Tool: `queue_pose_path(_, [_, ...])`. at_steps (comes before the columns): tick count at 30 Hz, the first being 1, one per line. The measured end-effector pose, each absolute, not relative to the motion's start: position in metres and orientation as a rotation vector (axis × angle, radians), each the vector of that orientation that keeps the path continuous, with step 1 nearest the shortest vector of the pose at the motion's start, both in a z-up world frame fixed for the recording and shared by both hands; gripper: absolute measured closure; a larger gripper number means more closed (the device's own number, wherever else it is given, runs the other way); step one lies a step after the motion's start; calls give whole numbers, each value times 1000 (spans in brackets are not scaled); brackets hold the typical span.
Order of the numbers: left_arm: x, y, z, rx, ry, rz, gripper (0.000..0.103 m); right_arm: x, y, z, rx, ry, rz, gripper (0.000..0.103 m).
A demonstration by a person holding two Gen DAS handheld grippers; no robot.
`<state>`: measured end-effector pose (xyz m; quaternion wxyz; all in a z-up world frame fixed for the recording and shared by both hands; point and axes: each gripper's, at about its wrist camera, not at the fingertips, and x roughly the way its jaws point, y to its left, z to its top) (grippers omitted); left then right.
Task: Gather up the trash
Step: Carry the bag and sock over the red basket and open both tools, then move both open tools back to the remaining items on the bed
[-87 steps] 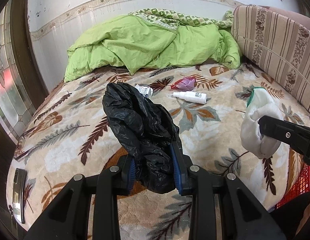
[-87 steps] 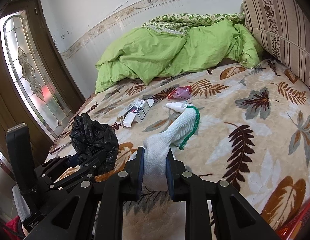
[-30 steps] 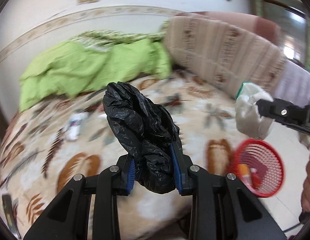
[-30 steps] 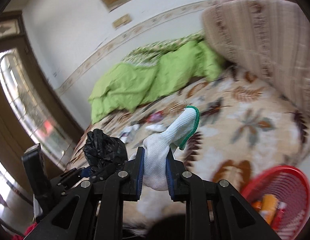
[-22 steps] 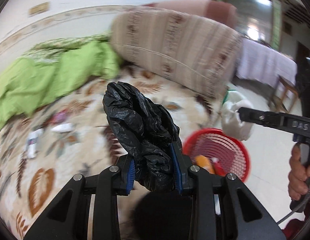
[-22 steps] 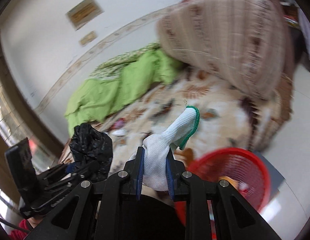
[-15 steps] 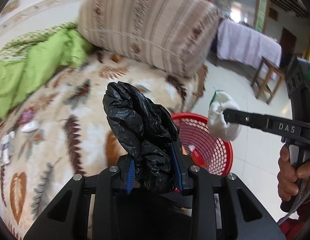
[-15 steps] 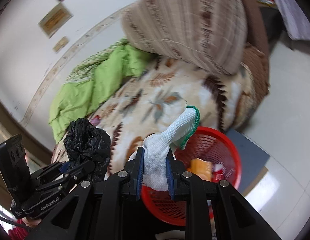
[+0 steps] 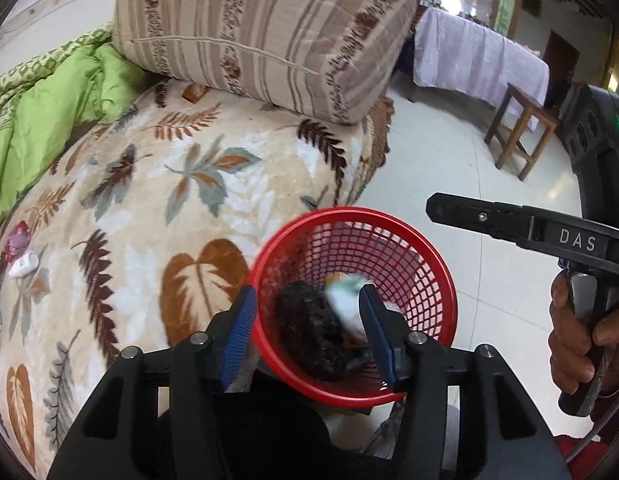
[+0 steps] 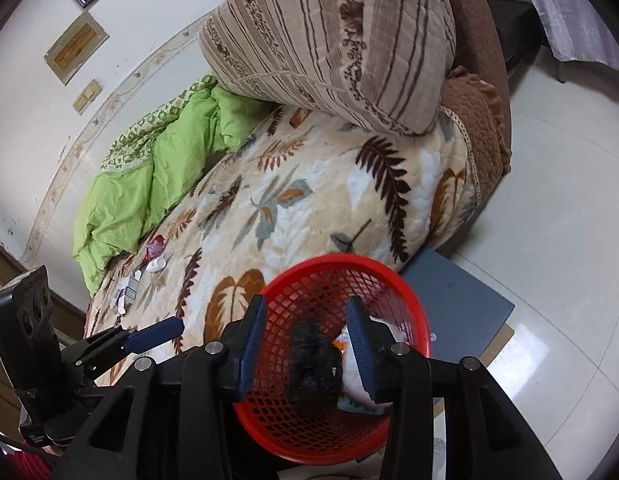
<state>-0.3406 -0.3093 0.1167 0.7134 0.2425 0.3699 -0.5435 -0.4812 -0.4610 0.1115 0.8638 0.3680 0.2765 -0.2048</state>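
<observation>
One red mesh basket [image 9: 425, 268] stands on the floor just beside the bed [image 9: 157, 208], where a striped cushion [image 9: 261, 28], a green quilt [image 10: 149, 184] and a few scraps near a small white bottle [image 10: 155, 266] lie well away from the basket. Both grippers hang above the basket: the left gripper [image 9: 307, 330] and the right gripper [image 10: 305, 340] have just been opening their jaws, which now stand part open with nothing between the pads. One crumpled black plastic bag [image 10: 313, 364] and one white glove [image 9: 347, 304] lie inside the basket, touching each other, on top of other trash.

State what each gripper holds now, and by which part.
Nothing. The left gripper and right gripper are open; the black bag and white glove are in the red basket.
</observation>
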Motion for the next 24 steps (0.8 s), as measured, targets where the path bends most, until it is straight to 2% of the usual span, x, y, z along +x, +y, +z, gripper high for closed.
queue_pose_path(5, [-322, -281, 130, 501, 764, -1131, 42, -460, -452, 123, 747, 579, -377, 59])
queue_pose_path(15, [-257, -190, 143, 410, 721, -886, 41, -365, -391, 142, 614, 638, -190, 59])
queue_pose_path(24, [-179, -97, 138, 244, 762, -650, 41, -268, -321, 148, 480, 703, -23, 58])
